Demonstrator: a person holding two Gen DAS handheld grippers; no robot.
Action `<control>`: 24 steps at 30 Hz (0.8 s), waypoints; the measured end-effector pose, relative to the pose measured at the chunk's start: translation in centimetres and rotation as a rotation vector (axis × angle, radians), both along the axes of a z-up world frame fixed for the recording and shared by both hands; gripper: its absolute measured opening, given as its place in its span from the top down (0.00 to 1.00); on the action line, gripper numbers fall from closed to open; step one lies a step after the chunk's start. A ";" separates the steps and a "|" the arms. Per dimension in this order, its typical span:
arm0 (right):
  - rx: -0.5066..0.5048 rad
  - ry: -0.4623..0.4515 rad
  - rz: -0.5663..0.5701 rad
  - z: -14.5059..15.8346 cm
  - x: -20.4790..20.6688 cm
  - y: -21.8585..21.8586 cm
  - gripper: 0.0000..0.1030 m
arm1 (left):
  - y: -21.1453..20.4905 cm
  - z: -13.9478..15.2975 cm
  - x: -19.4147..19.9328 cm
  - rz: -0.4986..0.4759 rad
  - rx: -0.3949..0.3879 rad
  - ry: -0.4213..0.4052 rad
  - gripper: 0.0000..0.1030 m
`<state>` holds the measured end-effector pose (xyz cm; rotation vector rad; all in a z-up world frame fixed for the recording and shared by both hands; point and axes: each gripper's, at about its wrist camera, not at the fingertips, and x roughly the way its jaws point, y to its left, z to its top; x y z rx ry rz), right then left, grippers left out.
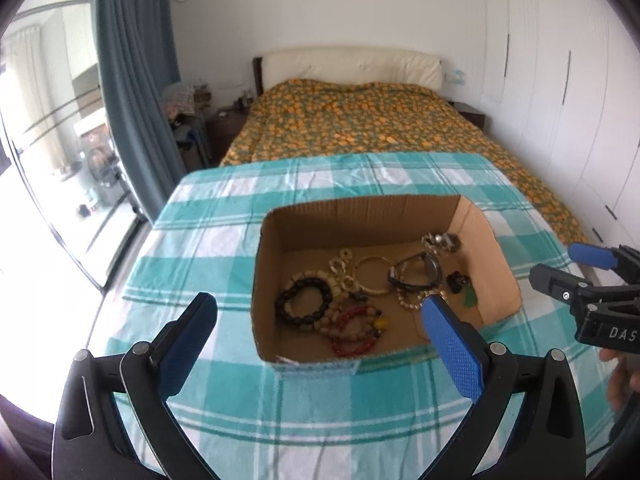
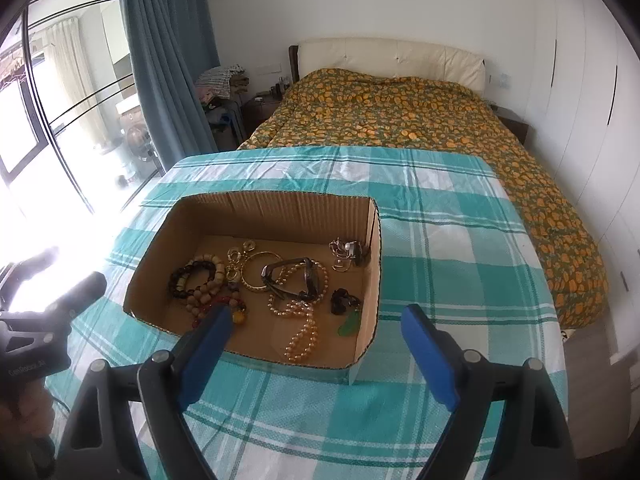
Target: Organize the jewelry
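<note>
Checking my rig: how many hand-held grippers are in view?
2. The left hand-held gripper is at the near left corner of the cardboard box, the right hand-held gripper at its near right corner.

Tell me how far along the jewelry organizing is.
Done: nothing visibly sorted; the bracelets and pearl necklace lie jumbled in the cardboard box. In hand: nothing; left gripper and right gripper are open and empty. Left: all of it.
</note>
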<state>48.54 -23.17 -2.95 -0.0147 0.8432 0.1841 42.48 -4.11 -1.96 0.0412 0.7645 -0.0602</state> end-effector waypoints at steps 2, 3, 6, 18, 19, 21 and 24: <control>-0.018 -0.015 0.005 0.8 -1.1 0.5 0.14 | 0.4 0.0 -0.4 -0.032 -0.056 0.048 0.01; -0.022 -0.022 0.007 1.2 -1.7 0.8 0.14 | 0.6 -0.1 -0.6 -0.032 -0.077 0.072 0.01; -0.026 -0.027 0.014 2.1 -3.1 1.3 0.14 | 0.7 -0.1 -1.3 -0.019 -0.080 0.095 0.01; -0.031 -0.075 0.084 5.8 -6.6 3.9 0.14 | 0.9 3.4 -4.1 0.072 0.018 0.047 0.00; -0.032 -0.078 0.086 6.1 -6.8 4.1 0.14 | 1.1 3.7 -4.3 0.075 0.013 0.043 0.00; -0.028 -0.082 0.091 6.6 -7.2 4.2 0.14 | 1.2 4.3 -4.7 0.085 0.011 0.028 0.00; -0.024 -0.088 0.095 7.1 -7.6 4.3 0.14 | 1.6 4.9 -5.1 0.092 0.003 0.018 0.00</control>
